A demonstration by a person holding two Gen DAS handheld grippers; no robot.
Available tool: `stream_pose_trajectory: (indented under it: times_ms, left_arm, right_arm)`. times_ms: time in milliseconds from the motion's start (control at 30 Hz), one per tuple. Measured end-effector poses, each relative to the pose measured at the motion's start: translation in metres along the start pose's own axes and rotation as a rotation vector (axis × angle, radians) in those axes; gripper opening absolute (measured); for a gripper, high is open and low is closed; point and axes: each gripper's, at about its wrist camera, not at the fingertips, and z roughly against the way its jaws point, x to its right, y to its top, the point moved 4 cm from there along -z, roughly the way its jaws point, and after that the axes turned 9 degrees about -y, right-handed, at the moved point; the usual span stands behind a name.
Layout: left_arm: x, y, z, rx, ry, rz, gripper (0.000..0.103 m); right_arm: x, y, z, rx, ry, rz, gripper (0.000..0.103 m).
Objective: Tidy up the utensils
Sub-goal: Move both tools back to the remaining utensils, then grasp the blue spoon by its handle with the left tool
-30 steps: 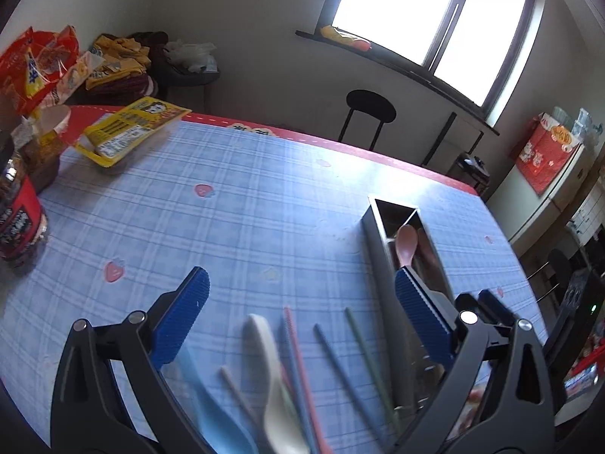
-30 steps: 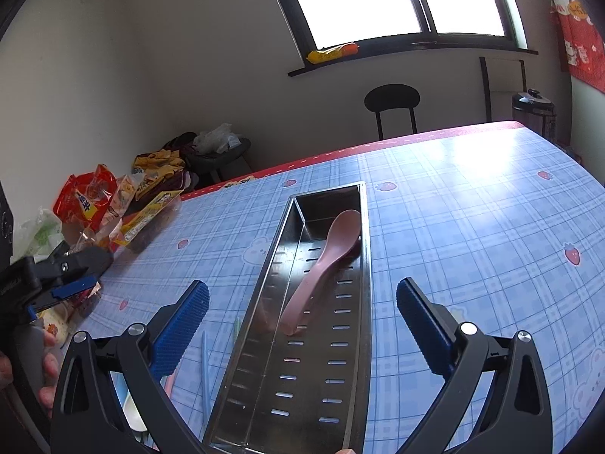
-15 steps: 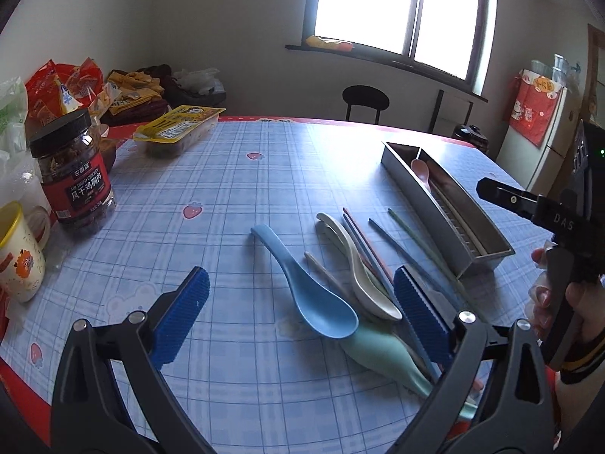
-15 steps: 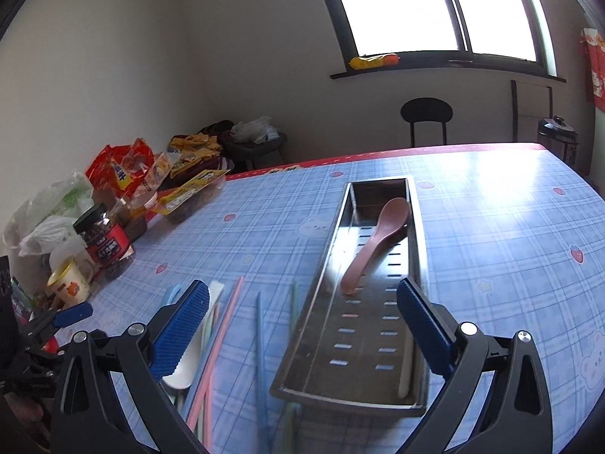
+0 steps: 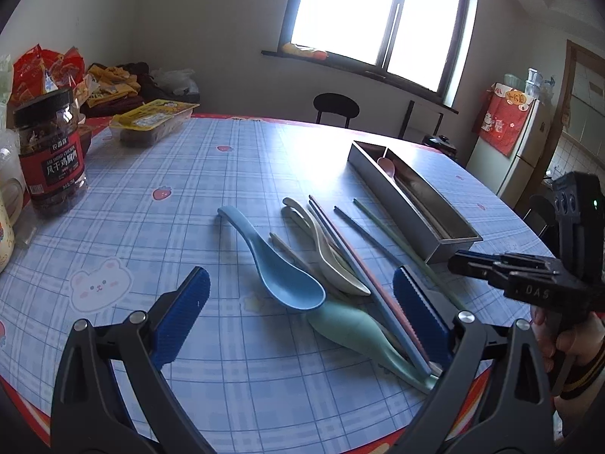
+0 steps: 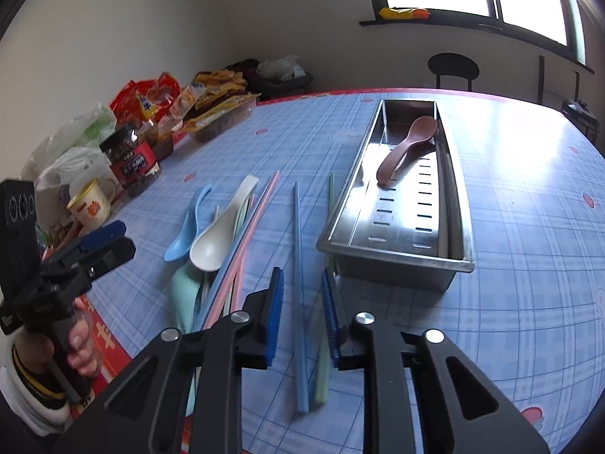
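A steel tray (image 6: 457, 249) (image 5: 393, 193) on the checked tablecloth holds a pink spoon (image 6: 408, 147) (image 5: 389, 168). Left of it lie a blue spoon (image 5: 276, 265) (image 6: 185, 230), a cream spoon (image 5: 325, 249) (image 6: 219, 234), a green spoon (image 5: 359, 333), pink chopsticks (image 6: 249, 223) and a blue chopstick (image 6: 300, 283) beside a green one (image 6: 323, 359). My left gripper (image 5: 300, 314) is wide open above the spoons. My right gripper (image 6: 300, 314) is narrowed to a small gap, its fingers on either side of the blue chopstick, not clamped.
At the table's left side stand a red-labelled jar (image 5: 51, 155) (image 6: 130, 159), a yellow mug (image 6: 90, 204), a snack tray (image 5: 155, 123) and snack bags (image 6: 151, 98). A black chair (image 5: 334, 108) stands behind the table. The near table edge is just below both grippers.
Both grippers have pulled back toward the near table edge, bringing the utensils into view. My right gripper has narrowed from wide open to a small gap around the blue chopstick.
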Motion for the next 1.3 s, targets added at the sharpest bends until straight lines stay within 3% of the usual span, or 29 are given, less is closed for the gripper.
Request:
stream_pose_trajectory:
  times_ms: [167,433,867,967,1167,1300]
  left_arm:
    - [-0.015,-0.001,-0.001,-0.003,-0.033,0.083,0.095]
    - [-0.018,-0.002,-0.003,-0.006,-0.055,0.099,0.093]
    - [-0.027,-0.003,-0.008,-0.033,-0.051,0.149,0.077]
    - [-0.031,-0.005,-0.01,-0.042,-0.041,0.169,0.071]
    - [-0.035,-0.002,-0.023,-0.113,-0.021,0.176,0.056]
    - [-0.036,0.014,-0.033,-0.135,-0.015,0.166,0.053]
  right_arm:
    - [-0.016,-0.007,-0.01,-0.032,-0.031,0.076,0.015]
    - [-0.018,-0.006,-0.026,-0.096,-0.046,0.094,0.015]
    - [-0.026,-0.002,-0.038,-0.124,-0.089,0.151,0.015]
    - [-0.026,-0.001,-0.039,-0.123,-0.1,0.161,0.011]
    - [-0.019,-0.001,-0.039,-0.123,-0.06,0.12,0.009]
    - [-0.017,-0.001,-0.038,-0.123,-0.04,0.101,0.009]
